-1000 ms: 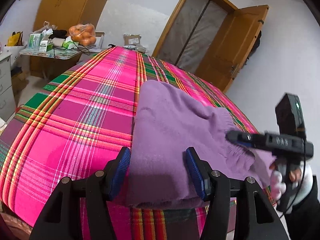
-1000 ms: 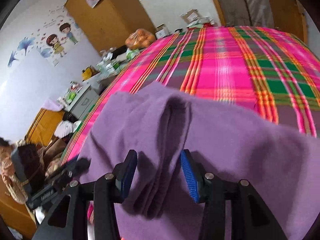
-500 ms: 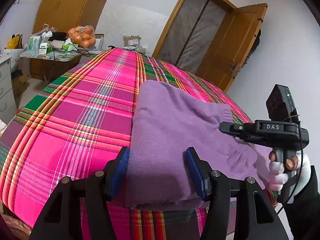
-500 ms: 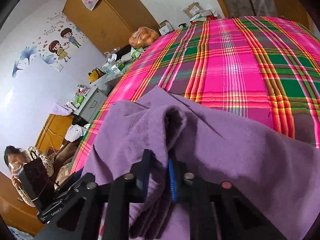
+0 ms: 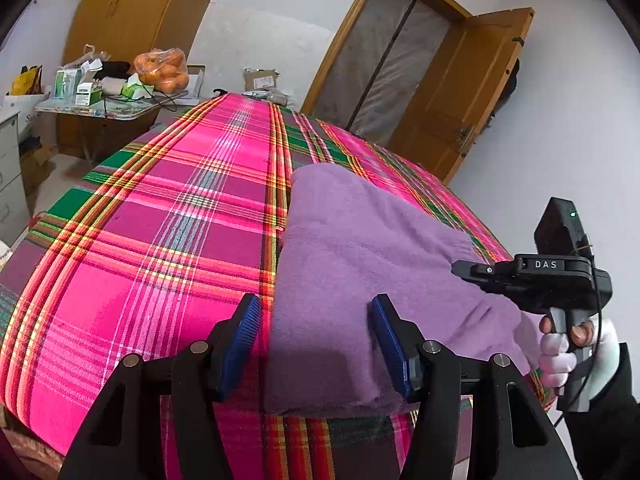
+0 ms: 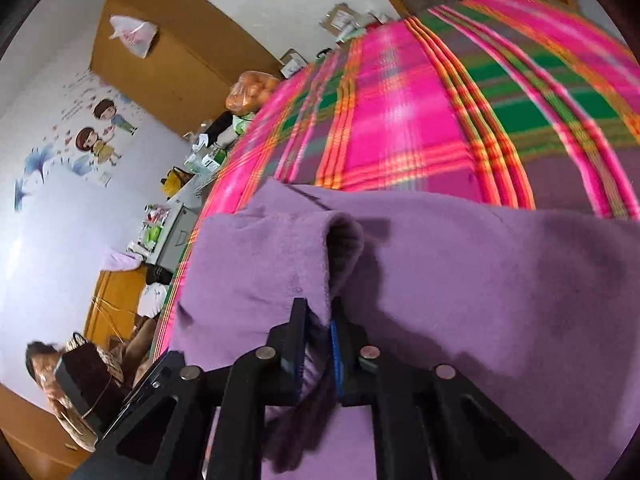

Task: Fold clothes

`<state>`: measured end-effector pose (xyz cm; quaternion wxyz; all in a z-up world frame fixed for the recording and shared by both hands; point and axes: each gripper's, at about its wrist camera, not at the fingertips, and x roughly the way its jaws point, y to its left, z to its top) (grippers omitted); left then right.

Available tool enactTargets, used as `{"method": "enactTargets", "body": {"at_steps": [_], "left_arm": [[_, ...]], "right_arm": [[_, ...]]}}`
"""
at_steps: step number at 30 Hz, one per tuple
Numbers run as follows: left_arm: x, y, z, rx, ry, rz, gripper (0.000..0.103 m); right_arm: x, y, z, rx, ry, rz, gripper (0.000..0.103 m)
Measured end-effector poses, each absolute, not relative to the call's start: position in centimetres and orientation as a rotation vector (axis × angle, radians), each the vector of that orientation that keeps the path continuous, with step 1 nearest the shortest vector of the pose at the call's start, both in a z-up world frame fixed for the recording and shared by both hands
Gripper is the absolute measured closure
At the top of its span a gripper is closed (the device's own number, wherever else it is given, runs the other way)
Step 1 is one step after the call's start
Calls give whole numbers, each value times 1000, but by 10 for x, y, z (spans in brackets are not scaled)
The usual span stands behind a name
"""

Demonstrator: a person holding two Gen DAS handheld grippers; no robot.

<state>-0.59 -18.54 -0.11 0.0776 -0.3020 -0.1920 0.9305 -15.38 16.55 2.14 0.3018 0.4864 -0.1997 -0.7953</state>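
Observation:
A purple knit garment (image 5: pixel 360 264) lies on the pink plaid bedspread (image 5: pixel 168 216), at its near right part. My left gripper (image 5: pixel 314 336) is open just above the garment's near left edge, and its blue pads (image 5: pixel 240 332) do not press the cloth. My right gripper (image 6: pixel 318 332) is shut on a raised fold of the purple garment (image 6: pixel 480 280), near a ribbed cuff opening (image 6: pixel 344 240). In the left wrist view the right gripper (image 5: pixel 460 269) reaches in from the right over the garment's right edge, held by a white-gloved hand (image 5: pixel 556 356).
A cluttered side table (image 5: pixel 100 108) with a bag of oranges (image 5: pixel 162 70) stands beyond the bed's far left corner. A wooden door (image 5: pixel 472 96) stands open at the back right. A grey drawer unit (image 5: pixel 10 176) is at the left. A person (image 6: pixel 44 364) is at the lower left.
The right gripper's jaws closed on the raised fold of the purple garment, and it rolled and shifted sideways with the cloth. The left gripper stayed still and open.

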Motion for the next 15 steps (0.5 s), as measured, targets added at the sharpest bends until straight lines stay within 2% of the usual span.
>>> {"method": "enactTargets", "body": {"at_steps": [5, 10, 15], "left_arm": [[2, -189, 11, -846, -600, 2810, 43], [7, -177, 20, -790, -541, 2800, 43], [-3, -162, 5, -891, -464, 2776, 44]], "right_arm": [[-142, 162, 49, 1169, -407, -2229, 78], [-120, 138, 78, 989, -227, -2282, 78], [-129, 110, 48, 1078, -74, -2298, 80]]}}
